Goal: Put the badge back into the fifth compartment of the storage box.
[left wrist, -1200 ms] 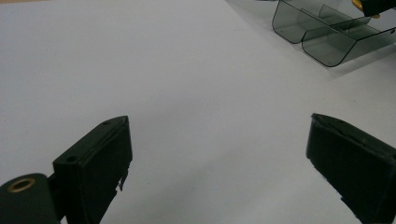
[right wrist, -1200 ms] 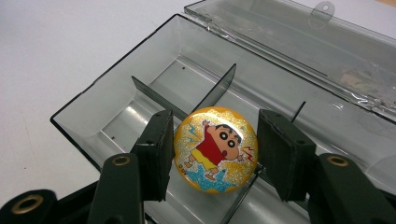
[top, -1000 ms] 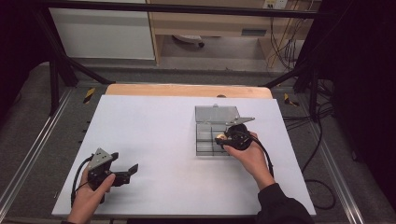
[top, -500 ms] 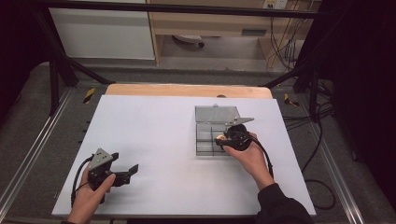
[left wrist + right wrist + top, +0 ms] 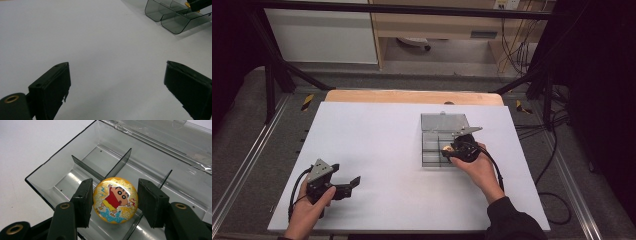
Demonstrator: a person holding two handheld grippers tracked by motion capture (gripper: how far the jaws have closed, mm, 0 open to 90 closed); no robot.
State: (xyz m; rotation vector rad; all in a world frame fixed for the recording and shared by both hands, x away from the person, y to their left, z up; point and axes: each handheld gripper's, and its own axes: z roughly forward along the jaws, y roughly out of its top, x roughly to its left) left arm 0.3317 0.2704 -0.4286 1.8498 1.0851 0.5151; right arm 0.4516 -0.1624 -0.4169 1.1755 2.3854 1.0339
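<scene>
1. The round badge (image 5: pixel 115 200), yellow and glittery with a cartoon figure on it, sits in the lower middle of the right gripper view, clamped edge to edge between the two black jaws. In the high view it is a small yellow spot (image 5: pixel 445 148) just right of the frame's centre.

2. The badge hangs above the clear compartment box (image 5: pixel 60 173), close to where two dividers meet. It appears lifted clear of the floor of the box, though I cannot tell whether its lower edge brushes a divider.

3. The step in hand looks like placing the badge into one compartment. Taking it out is also possible; the frames do not settle which.

4. If placing, the next move calls for shifting off the divider, lowering over one cell, then loosening the jaws so the badge drops flat.

5. The right gripper (image 5: pixel 113 201) is closed on the badge, both pads against its rim. The box lid (image 5: pixel 444 121) lies open toward the upper side of the frame.

6. The left gripper (image 5: pixel 343 187) rests at the lower left of the high view, well apart from the box. Its jaws stand wide over the bare white table (image 5: pixel 95 45), holding nothing.
</scene>
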